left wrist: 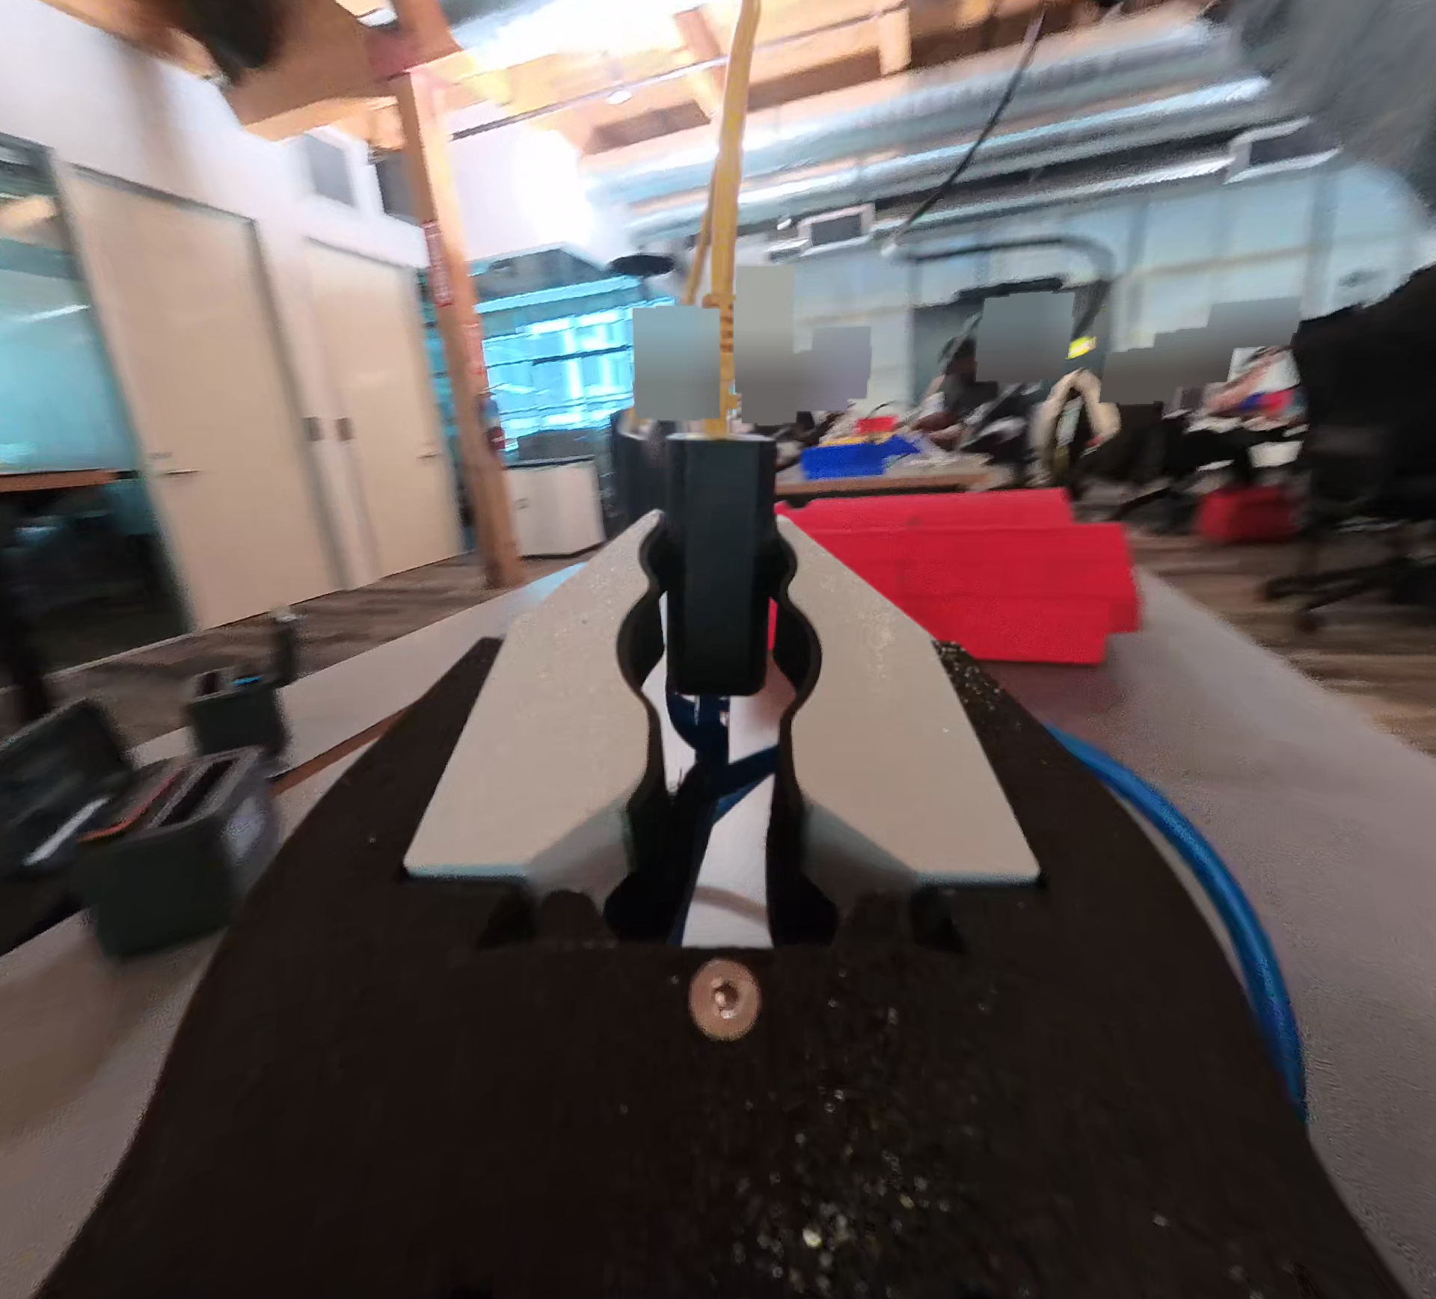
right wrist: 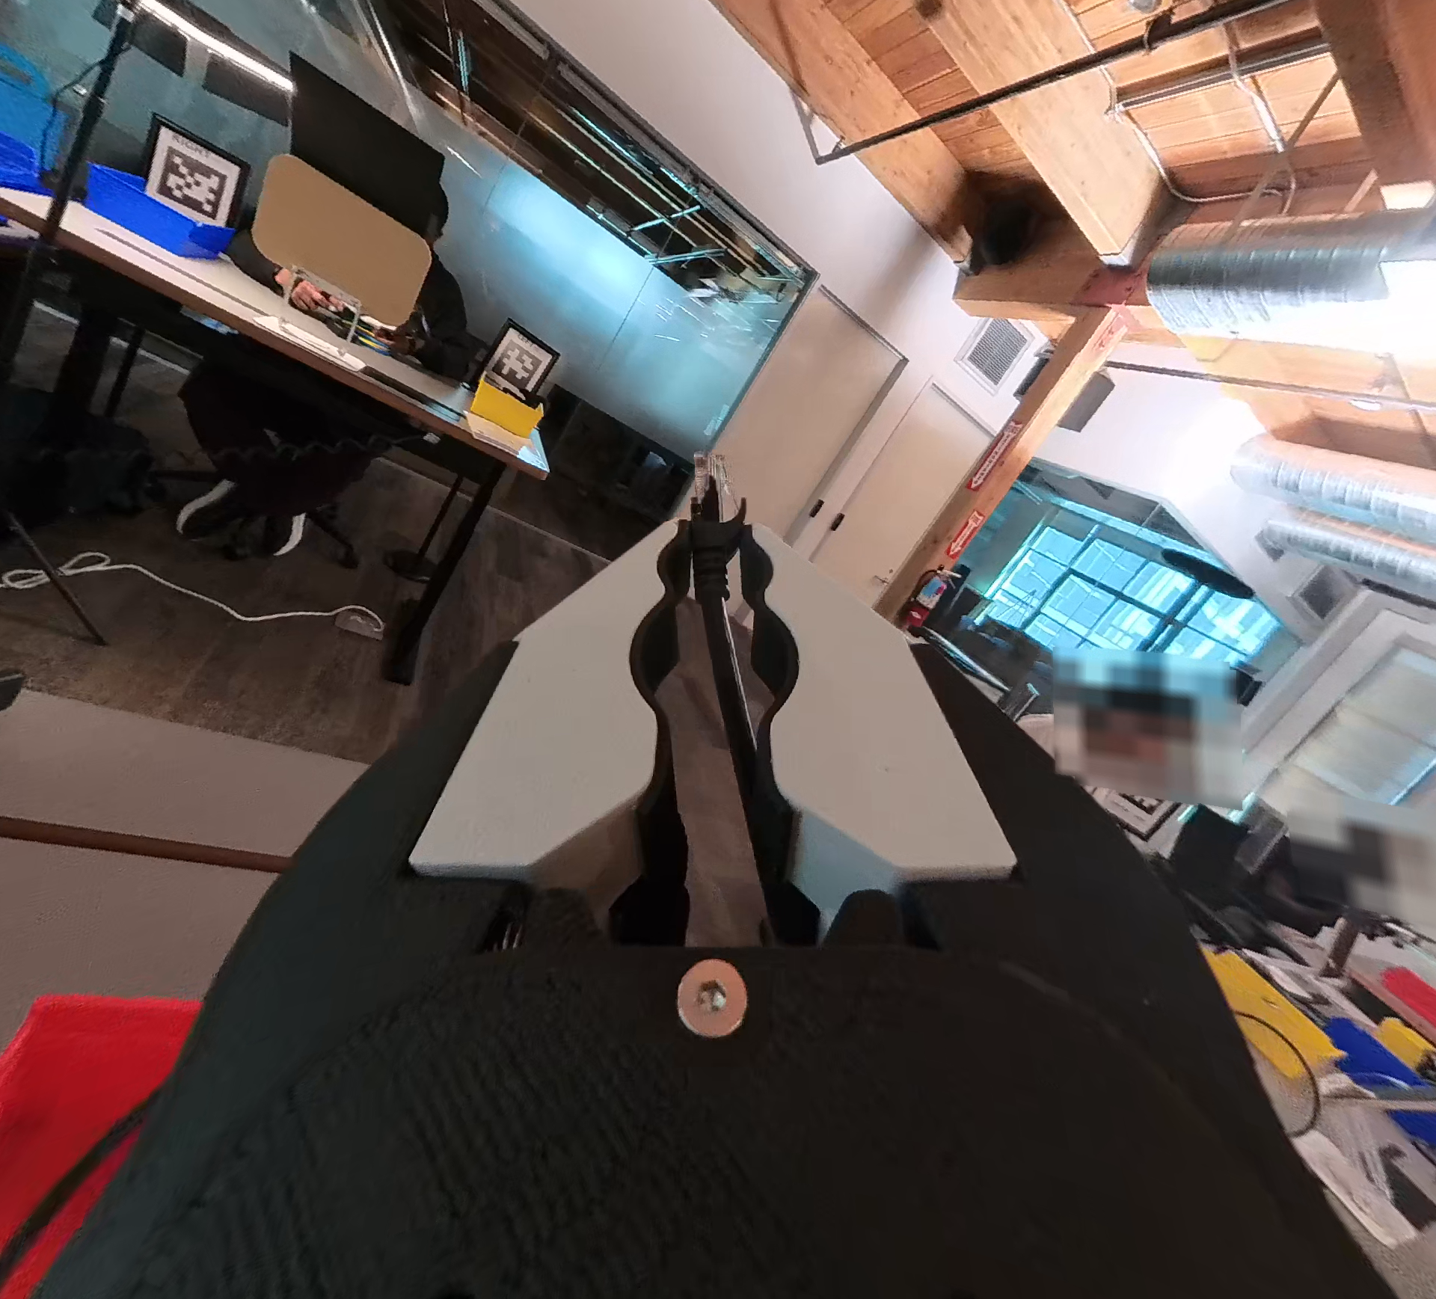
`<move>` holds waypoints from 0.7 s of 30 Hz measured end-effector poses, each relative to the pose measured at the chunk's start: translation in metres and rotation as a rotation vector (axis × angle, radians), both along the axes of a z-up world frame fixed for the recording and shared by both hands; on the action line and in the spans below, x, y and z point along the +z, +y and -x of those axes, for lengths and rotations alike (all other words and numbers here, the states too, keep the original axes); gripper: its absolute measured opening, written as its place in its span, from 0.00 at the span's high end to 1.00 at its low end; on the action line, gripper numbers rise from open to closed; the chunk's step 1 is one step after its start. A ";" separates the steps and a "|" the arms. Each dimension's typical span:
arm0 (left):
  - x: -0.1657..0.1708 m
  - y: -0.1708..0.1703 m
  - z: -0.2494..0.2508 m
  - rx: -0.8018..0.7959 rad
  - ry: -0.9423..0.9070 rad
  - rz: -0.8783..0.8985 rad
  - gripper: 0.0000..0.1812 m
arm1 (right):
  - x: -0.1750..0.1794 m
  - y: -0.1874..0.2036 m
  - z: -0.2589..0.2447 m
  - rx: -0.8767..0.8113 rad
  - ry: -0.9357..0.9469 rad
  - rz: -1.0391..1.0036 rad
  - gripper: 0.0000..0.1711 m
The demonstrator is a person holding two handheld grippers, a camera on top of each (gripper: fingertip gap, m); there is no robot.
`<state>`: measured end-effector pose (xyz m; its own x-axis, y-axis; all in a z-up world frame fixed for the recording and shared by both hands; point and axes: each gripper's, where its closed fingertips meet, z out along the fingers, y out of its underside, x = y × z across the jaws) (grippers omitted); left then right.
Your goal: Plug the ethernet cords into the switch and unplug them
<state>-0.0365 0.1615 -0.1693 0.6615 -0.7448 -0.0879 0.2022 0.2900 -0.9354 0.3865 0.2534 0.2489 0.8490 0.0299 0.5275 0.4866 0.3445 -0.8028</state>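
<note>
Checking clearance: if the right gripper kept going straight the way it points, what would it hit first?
Nothing close, it seems. The right gripper, jaws shut on a black ethernet cord, points up into open room; the far white wall lies roughly ahead. Depth is unclear.

**Count of things in view**

One black switch (left wrist: 716, 566) sits between the left claw's (left wrist: 719, 539) fingers. Three cords show: one yellow (left wrist: 730, 174) above that claw, one blue (left wrist: 1212, 896) to its right, one black (right wrist: 726, 648) inside the right claw (right wrist: 713, 531). Two red bins (left wrist: 995, 586) lie beyond the left claw.
</note>
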 end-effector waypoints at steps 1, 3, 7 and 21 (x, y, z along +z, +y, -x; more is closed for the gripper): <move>-0.003 0.005 0.003 0.057 0.024 0.004 0.89 | -0.002 -0.001 0.002 0.005 -0.006 0.005 0.94; -0.007 0.013 0.011 0.166 0.071 -0.003 0.88 | -0.008 -0.003 0.006 0.017 -0.024 0.017 0.94; -0.013 0.021 0.019 0.310 0.170 -0.022 0.89 | -0.029 -0.006 0.017 0.049 -0.071 0.047 0.94; -0.030 0.024 0.000 0.322 0.332 -0.036 0.88 | -0.155 0.003 0.032 0.112 -0.148 0.183 0.94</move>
